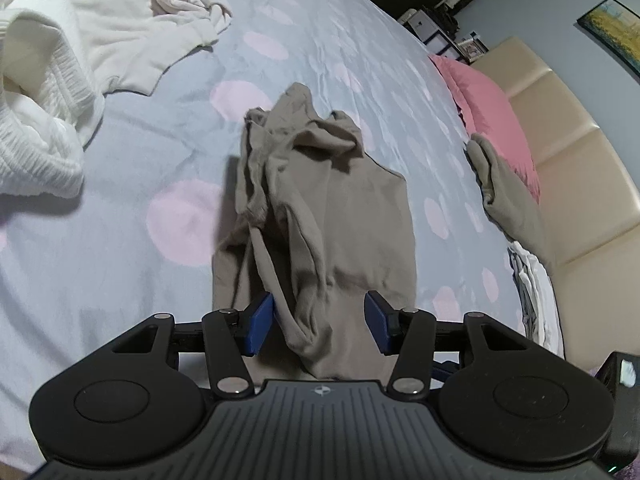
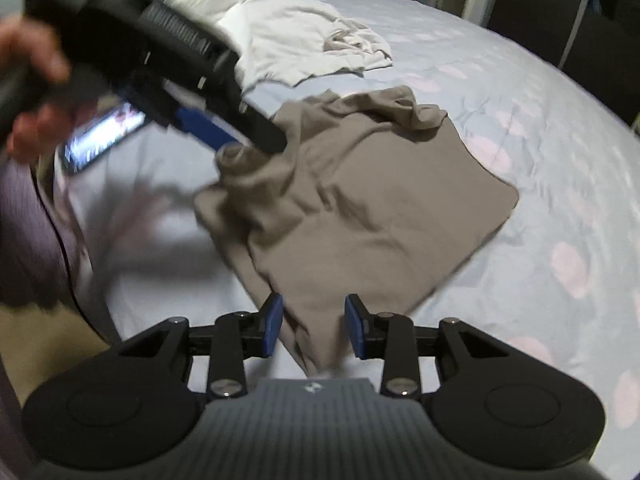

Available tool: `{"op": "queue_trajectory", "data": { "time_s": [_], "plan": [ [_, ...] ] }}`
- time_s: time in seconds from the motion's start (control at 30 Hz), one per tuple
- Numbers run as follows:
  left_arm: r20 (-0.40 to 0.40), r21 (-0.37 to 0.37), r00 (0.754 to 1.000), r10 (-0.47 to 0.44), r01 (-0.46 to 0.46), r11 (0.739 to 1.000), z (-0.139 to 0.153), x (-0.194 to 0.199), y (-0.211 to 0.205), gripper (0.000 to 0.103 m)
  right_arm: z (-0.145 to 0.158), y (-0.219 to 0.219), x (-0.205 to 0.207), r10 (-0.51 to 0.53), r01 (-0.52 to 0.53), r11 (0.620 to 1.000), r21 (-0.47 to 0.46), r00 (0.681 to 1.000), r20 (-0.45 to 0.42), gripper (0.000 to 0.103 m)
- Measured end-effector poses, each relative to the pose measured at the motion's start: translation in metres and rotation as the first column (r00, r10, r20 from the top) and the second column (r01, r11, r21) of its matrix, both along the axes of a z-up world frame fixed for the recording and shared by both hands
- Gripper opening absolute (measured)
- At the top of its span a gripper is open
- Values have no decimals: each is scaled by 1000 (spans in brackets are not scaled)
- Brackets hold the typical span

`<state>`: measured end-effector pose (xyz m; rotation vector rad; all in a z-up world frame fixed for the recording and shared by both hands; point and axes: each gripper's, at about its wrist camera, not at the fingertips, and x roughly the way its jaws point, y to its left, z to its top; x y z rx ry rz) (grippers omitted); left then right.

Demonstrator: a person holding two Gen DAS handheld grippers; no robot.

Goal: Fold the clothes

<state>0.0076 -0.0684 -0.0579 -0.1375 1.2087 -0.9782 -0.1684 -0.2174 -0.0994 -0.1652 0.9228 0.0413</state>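
While both tilt downward, left claw point(image 1: 318, 326) and right claw point(image 2: 314, 326) straddle the taupe garment point(image 1: 340, 216), spread.

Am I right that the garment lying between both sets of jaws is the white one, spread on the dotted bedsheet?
Not quite: it is the taupe garment on the dotted bedsheet. The white garment lies farther away, as the left wrist view shows.
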Motion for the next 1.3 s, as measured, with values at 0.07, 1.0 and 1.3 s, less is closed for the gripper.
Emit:
{"op": "queue_trajectory", "data": {
  "time_s": [0.07,1.0,1.3],
  "plan": [
    [11,17,1000,-9,8,1000,-1,-2,-3,46,-5,4,-5,16,-17,998,-62,1000,-5,39],
    [20,54,999,36,-37,998,-9,-1,13,7,-40,58,-14,145,-145,842,-519,989,-40,7],
    [82,69,997,-9,3,998,4,-8,21,2,8,25,-31,-29,65,918,-392,995,98,4]
  ]
}}
